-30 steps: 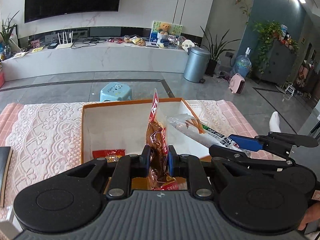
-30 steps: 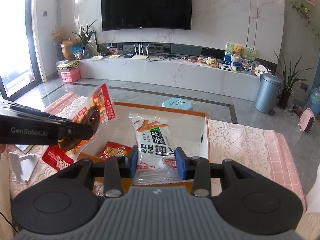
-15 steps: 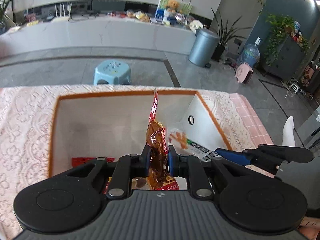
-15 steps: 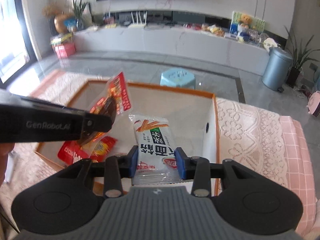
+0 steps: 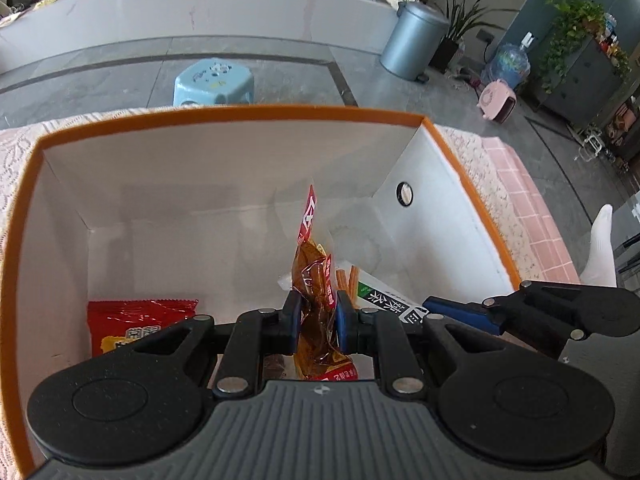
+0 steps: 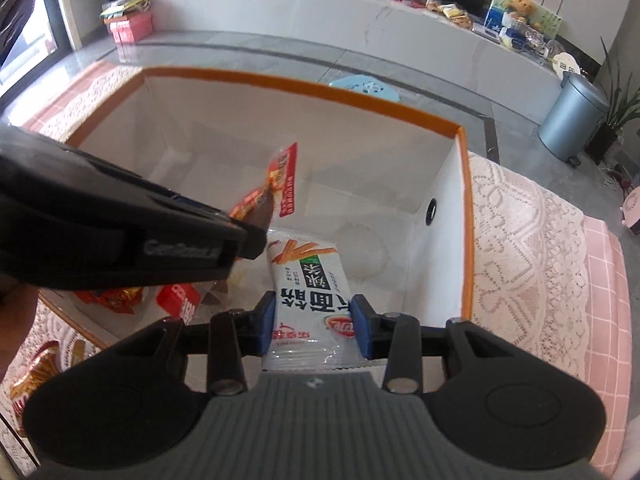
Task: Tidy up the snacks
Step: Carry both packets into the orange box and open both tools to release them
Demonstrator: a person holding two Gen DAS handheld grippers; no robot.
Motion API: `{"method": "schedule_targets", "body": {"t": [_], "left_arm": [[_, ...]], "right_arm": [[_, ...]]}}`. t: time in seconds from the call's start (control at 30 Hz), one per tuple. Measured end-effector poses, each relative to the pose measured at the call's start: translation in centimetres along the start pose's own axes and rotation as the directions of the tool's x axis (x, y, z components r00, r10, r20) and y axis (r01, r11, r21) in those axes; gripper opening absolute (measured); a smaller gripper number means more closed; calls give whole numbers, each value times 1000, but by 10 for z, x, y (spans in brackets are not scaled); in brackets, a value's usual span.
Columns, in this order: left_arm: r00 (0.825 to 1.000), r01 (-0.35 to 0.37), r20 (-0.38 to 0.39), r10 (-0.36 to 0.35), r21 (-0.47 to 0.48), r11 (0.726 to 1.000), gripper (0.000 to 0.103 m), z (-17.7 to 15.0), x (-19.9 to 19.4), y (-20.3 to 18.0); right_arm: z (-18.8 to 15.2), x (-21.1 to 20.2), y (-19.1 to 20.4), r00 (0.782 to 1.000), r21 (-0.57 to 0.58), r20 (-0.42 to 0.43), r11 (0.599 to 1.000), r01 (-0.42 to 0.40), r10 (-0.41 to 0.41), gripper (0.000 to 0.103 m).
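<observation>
Lowering both snack packets (image 5: 316, 300) into box (image 5: 224, 114).

A lived-in home living room — not a lab or shop.

A long white marble media ledge (image 6: 360, 28) holds routers, cables and a teddy bear (image 6: 520, 4); grey glossy floor tiles (image 5: 100, 76), a light-blue plastic stool (image 5: 214, 82), a grey metal pedal bin (image 5: 414, 42), potted green plants (image 5: 576, 16) — and a lace-covered pink table (image 6: 516, 248).
</observation>
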State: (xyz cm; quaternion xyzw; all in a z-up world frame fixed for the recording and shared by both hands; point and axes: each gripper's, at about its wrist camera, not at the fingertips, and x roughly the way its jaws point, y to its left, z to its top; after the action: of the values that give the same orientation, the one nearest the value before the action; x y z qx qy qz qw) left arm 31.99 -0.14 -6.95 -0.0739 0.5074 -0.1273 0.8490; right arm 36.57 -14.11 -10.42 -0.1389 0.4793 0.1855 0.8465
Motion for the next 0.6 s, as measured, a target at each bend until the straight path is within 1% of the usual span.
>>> {"method": "schedule_targets", "body": {"t": [0.1, 0.23, 0.4, 0.53, 0.6], "left_arm": [[1000, -8, -26, 8, 1, 1000, 19, -2, 7, 0], [999, -15, -46, 15, 3, 1000, 19, -3, 10, 1], [998, -12, -55, 10, -24, 1000, 20, -2, 11, 3], [998, -10, -59, 8, -30, 999, 26, -2, 14, 1], [998, -12, -61, 10, -30, 999, 31, -3, 12, 1]], "right_arm": [[3, 7, 1, 999, -4, -32, 1000, 5, -5, 38], [4, 10, 3, 999, -11, -54, 1000, 2, -2, 39], [9, 13, 2, 996, -12, -86, 1000, -14, 13, 41], [15, 17, -2, 993, -10, -116, 1000, -26, 24, 41], [18, 18, -1, 991, -12, -128, 1000, -25, 24, 41]]}}
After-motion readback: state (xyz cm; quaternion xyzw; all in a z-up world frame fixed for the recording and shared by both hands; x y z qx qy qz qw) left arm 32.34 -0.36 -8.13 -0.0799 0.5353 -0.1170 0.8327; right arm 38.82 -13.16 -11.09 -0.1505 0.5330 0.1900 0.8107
